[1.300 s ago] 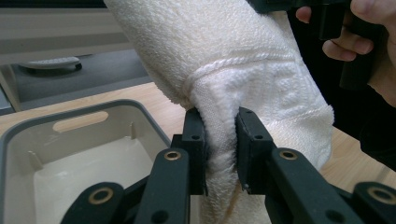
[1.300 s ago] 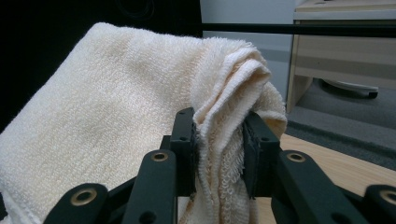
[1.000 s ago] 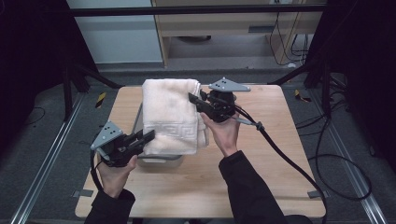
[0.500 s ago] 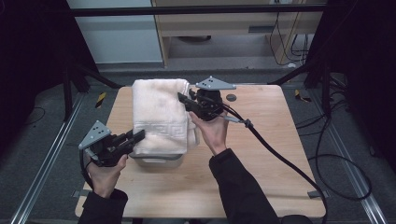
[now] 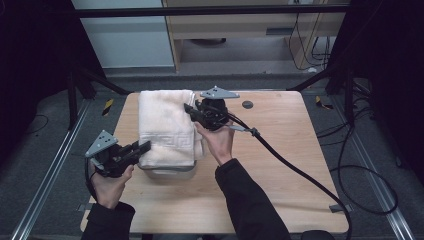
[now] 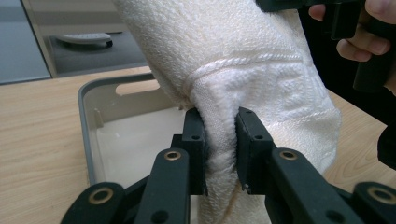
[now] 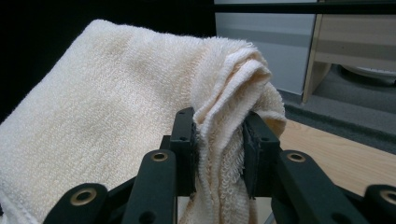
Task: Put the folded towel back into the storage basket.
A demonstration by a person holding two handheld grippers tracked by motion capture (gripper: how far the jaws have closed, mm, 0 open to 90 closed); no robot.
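Item: left tongs (image 5: 142, 148), at about 8 o'clock on the bench (image 5: 280, 165), nearest the person; jaws closed on a bunched fold at the near corner of the towel (image 5: 165, 127), the cloth squeezed between the pads (image 6: 194, 140) so that this corner is carried rather than dragged. Item: towel, cream terry with a woven key-pattern border, folded thick and held stretched between the two tongs, sitting over the grey bin (image 5: 167, 172) at roughly 9 o'clock of the bench centre; in the left gripper view the bin's open inside lies directly beneath the hanging cloth, a placing that suggests the towel is meant to go down into it. Item: right tongs (image 5: 189, 109), farther off at about 11 o'clock; jaws clamped on the towel's gathered far edge, keeping the fold level and together. Item: bench, pale wood, bare toward 3 o'clock apart from the trailing cable (image 5: 295, 165).
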